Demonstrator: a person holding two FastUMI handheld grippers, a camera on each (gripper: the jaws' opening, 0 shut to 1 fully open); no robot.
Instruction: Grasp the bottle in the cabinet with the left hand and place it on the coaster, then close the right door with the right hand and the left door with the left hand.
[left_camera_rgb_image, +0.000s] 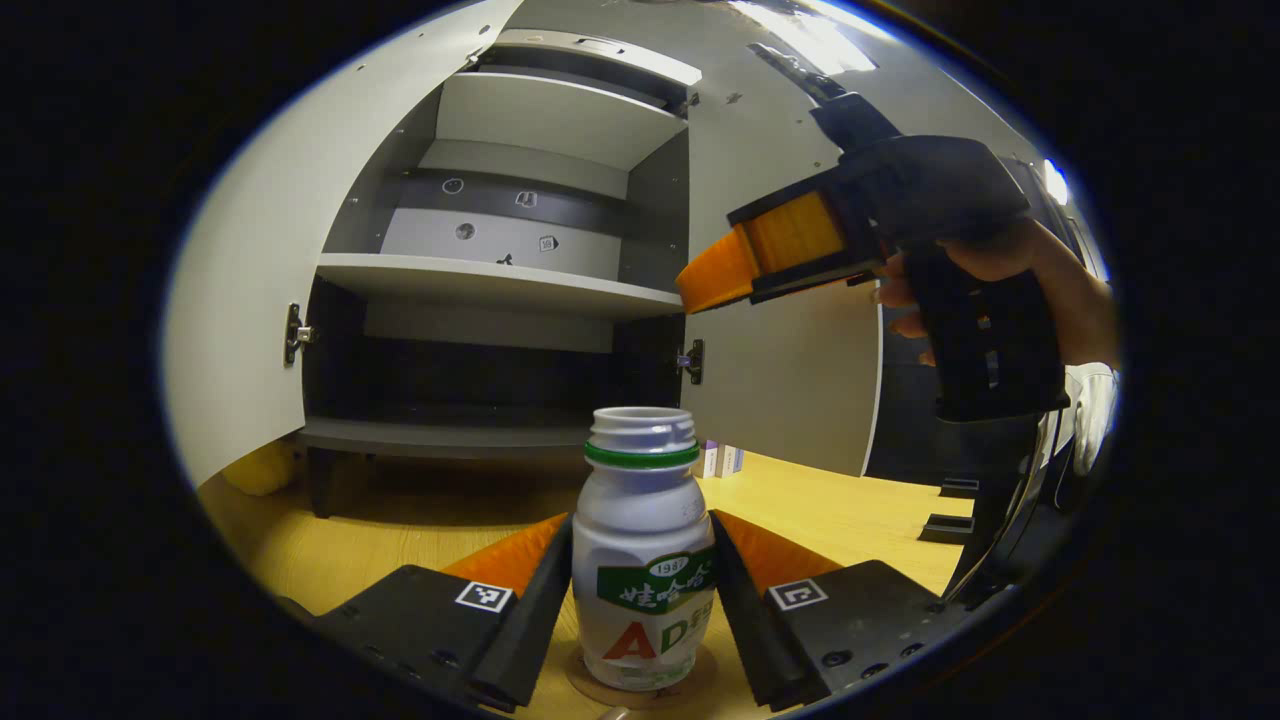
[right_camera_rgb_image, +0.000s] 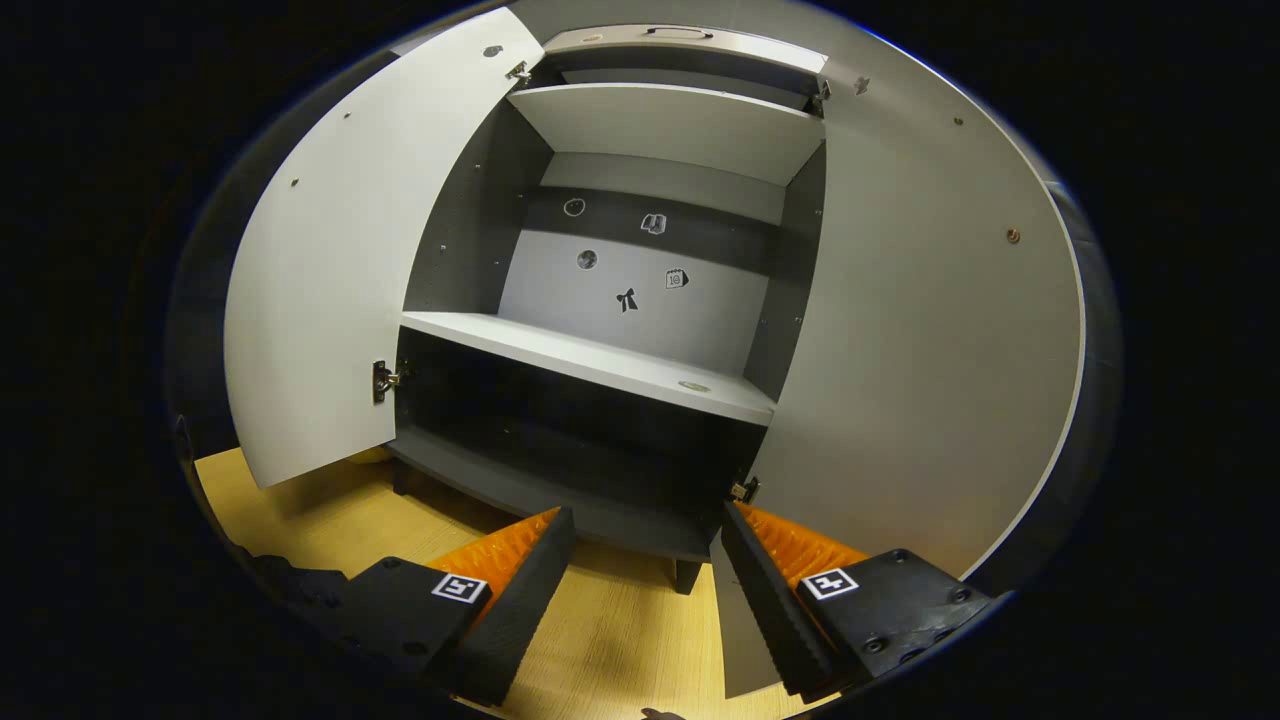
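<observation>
My left gripper (left_camera_rgb_image: 640, 600) has the bottle (left_camera_rgb_image: 642, 560) between its fingers, both of which lie against the bottle's sides at label height, so I read it as pinching the body. The bottle stands upright with its base on the round coaster (left_camera_rgb_image: 705, 668), which sits on the wooden table (left_camera_rgb_image: 860, 510) in front of the cabinet (left_camera_rgb_image: 500, 280). From here it looks like a small plastic drink bottle: light, smooth-walled and a bit slippery, with a body that would dent under a hard squeeze. Its mouth appears uncapped (I cannot tell whether anything is inside), so I would keep it vertical. The mid-body hold below the green neck ring seems the right place; the narrow neck would give less purchase.

Further out in the left gripper view, the right gripper (left_camera_rgb_image: 720, 275) is held by a hand (left_camera_rgb_image: 1000, 275) near the right door (left_camera_rgb_image: 790, 300).

In the right gripper view, the right gripper (right_camera_rgb_image: 645, 580) is spread with nothing between its fingers, facing the cabinet's shelf (right_camera_rgb_image: 600, 360). The left door (right_camera_rgb_image: 320, 280) and right door both stand open.
</observation>
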